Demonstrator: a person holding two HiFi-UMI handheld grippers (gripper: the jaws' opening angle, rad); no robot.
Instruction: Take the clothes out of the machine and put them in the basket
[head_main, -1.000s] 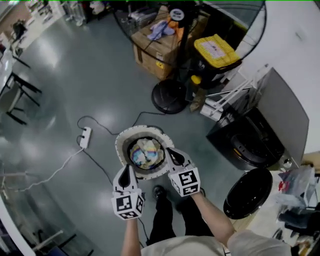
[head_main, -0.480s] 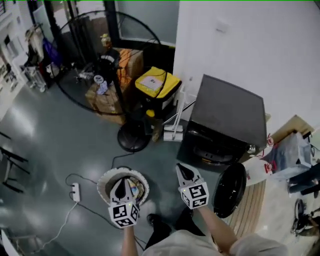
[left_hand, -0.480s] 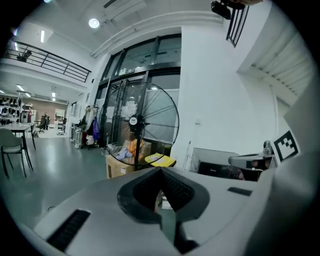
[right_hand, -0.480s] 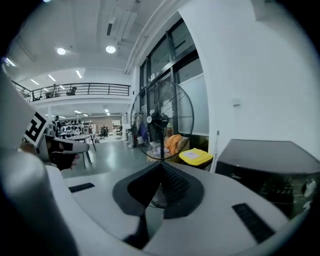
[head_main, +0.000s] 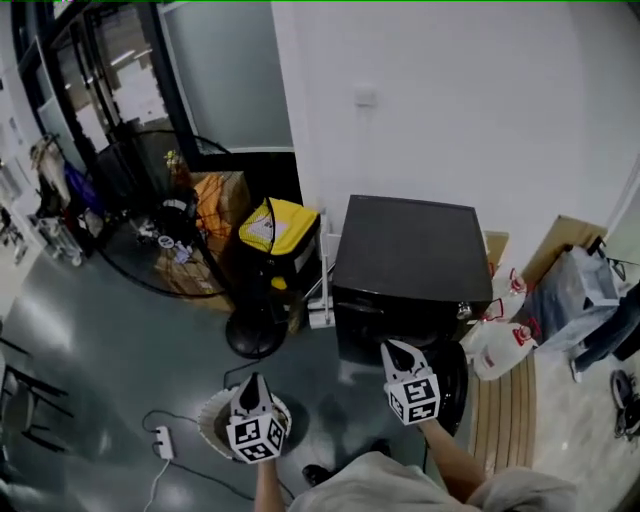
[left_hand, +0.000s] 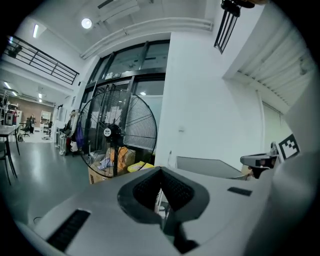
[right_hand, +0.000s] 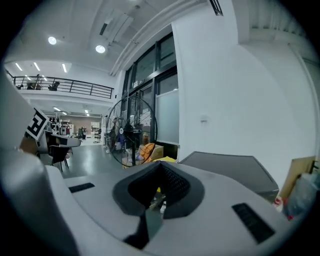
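Am holding left gripper (head_main: 253, 384) pressed together, empty, over basket (head_main: 208, 427) on floor. Right gripper (head_main: 396, 349) also pressed together, empty, aiming at machine (head_main: 410, 250), likely for drum reach. Am seeing no clothes inside; opening dark.

Open grey floor (head_main: 90, 330) spreads from 9 to 11 o'clock of the left gripper (head_main: 253, 382), crossed by a power strip (head_main: 163, 442) and its cable. At 12 o'clock a fan's round base (head_main: 254, 336) and a yellow-lidded bin (head_main: 276, 226) crowd the way. The black machine (head_main: 410, 262) blocks the right gripper (head_main: 398, 347) at 12 o'clock, its open door (head_main: 456, 388) just beside it at 4 o'clock. A white jug (head_main: 497, 347) and bags (head_main: 580, 290) fill 2 to 3 o'clock.
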